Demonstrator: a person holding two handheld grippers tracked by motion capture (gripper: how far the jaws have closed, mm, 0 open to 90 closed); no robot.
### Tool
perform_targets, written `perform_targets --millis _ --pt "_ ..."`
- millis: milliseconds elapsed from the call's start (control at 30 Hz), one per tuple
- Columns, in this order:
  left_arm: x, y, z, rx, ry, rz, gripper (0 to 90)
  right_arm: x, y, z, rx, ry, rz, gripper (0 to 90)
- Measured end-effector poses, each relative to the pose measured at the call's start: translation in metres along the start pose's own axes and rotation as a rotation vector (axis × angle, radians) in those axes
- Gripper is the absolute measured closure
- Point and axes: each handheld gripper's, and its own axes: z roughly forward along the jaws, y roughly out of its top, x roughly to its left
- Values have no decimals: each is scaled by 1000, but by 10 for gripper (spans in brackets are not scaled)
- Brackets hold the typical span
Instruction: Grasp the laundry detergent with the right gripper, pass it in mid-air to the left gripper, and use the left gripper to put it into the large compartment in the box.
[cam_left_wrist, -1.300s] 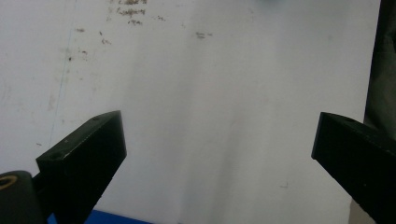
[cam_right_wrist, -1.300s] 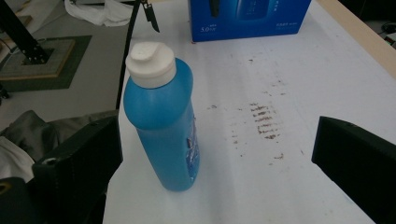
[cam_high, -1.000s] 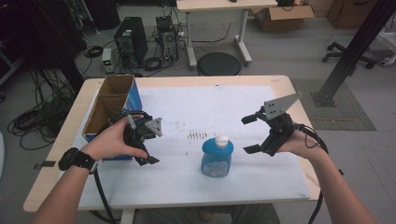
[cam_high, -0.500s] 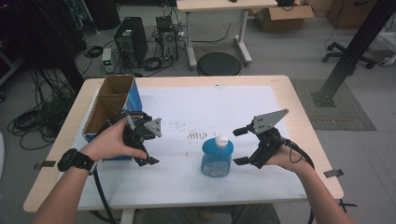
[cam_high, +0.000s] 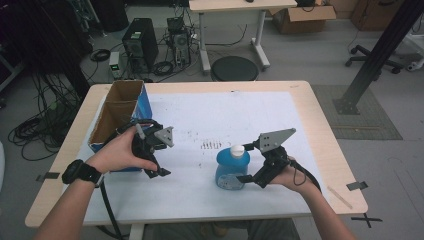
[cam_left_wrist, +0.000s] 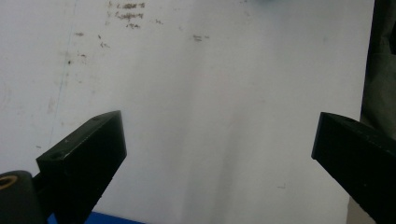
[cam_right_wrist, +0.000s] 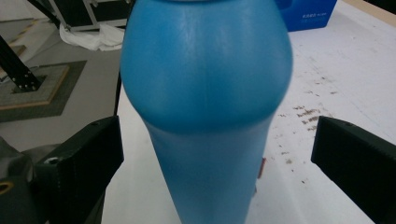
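A blue bottle (cam_high: 233, 169) with a white cap is standing upright on the white sheet (cam_high: 220, 120) that is covering the desk (cam_high: 320, 130), toward the near side and a little right of the middle. The right gripper (cam_high: 246, 162) is sitting at the bottle's right side with its 2 black jaws spread wide, 1 near the cap and 1 low against the bottle's base. In the right gripper view the bottle (cam_right_wrist: 205, 102) is standing between the 2 jaws, with a gap showing on each side of it, so the right gripper (cam_right_wrist: 215, 154) is bracketing the bottle without clamping it. Whether either jaw is touching the plastic cannot be told.

The left gripper (cam_high: 157, 160) is hovering over the sheet well to the left of the bottle, held in the person's left hand (cam_high: 120, 152), which is wearing a black watch at the wrist. In the left gripper view its 2 jaws are standing far apart above the bare, smudged sheet (cam_left_wrist: 210, 93), holding nothing, so the left gripper (cam_left_wrist: 217, 144) is released.

An open cardboard box (cam_high: 117, 107) with a blue side is sitting on the desk's left edge, just beside the left hand.
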Motion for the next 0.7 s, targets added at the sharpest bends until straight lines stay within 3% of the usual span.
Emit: perform_targets --millis 333,700 --pt "0 -4 -3 -9 -2 -9 36 1 -3 14 -9 6 8 42" --pt "-1 -2 -3 -7 1 -4 36 1 -5 21 -36 7 5 142"
